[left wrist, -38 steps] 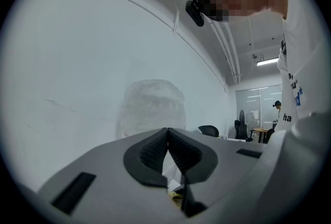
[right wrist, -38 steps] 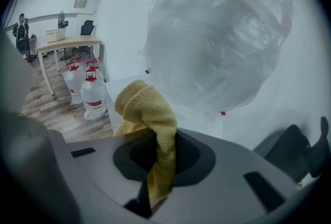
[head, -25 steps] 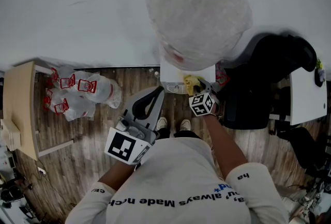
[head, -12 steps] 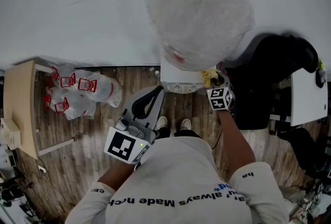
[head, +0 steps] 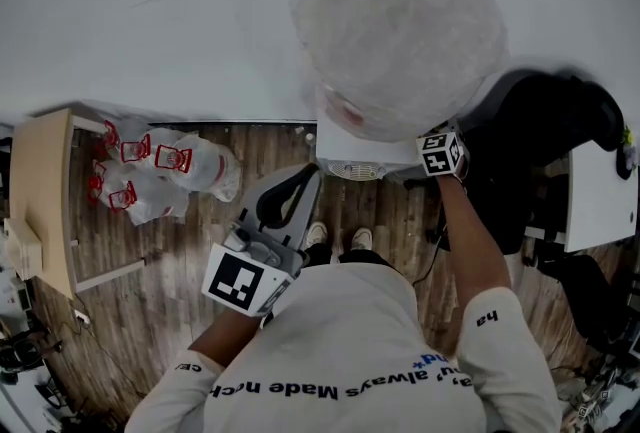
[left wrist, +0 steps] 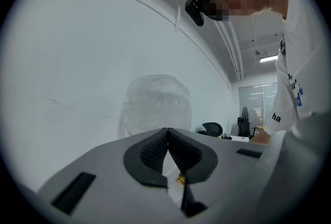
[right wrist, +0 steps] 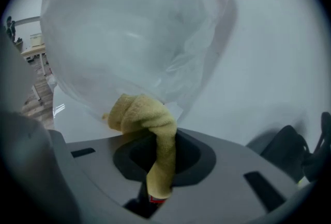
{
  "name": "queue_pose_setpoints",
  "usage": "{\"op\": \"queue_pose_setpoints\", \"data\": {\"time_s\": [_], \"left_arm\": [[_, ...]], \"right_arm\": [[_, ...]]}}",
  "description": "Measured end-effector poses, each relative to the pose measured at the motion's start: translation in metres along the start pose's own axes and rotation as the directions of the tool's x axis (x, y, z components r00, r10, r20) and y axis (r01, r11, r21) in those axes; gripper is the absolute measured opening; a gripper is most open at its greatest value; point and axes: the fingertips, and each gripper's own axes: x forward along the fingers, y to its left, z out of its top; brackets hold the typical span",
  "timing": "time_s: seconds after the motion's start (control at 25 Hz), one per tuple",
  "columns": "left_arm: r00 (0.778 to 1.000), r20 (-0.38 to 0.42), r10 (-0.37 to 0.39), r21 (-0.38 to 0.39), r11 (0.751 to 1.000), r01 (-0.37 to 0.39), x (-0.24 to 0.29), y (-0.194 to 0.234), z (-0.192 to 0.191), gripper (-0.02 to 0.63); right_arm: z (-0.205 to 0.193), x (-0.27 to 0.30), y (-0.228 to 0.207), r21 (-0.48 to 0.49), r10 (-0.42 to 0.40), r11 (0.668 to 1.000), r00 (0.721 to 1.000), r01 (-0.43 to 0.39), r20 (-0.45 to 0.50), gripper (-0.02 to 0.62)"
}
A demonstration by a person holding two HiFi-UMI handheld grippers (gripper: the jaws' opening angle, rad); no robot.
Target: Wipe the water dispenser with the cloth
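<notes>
Swinging from the front of the water dispenser round to its right side, the right tool grips a bunched yellow cloth at the white cabinet just under the wrapped bottle. Firm downward strokes should suit here, though a black office chair crowds that side; the left tool, jaws together and empty, hangs near the person.

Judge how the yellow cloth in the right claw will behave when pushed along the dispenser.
Probably floppy: the cloth folds and bunches above the right claw, holding no flat shape. Likely light, as one pinch carries it. Its nubby weave should drag, not slip, on the wrapped bottle.
</notes>
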Motion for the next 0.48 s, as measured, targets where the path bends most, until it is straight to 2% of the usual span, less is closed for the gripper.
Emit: {"op": "queue_pose_setpoints", "data": {"time_s": [0.28, 0.48], "left_arm": [[1.0, -0.006, 0.016, -0.003, 1.0, -0.016, 0.002, 0.007, 0.0, 0.02], [1.0, -0.001, 0.016, -0.004, 1.0, -0.016, 0.002, 0.007, 0.001, 0.02]], "right_arm": [[-0.012, 0.026, 0.01, 0.043, 0.104, 0.994, 0.994, -0.103, -0.03, 0.058], [-0.014, 0.024, 0.016, 0.021, 0.119, 0.993, 0.992, -0.118, -0.042, 0.054]]}}
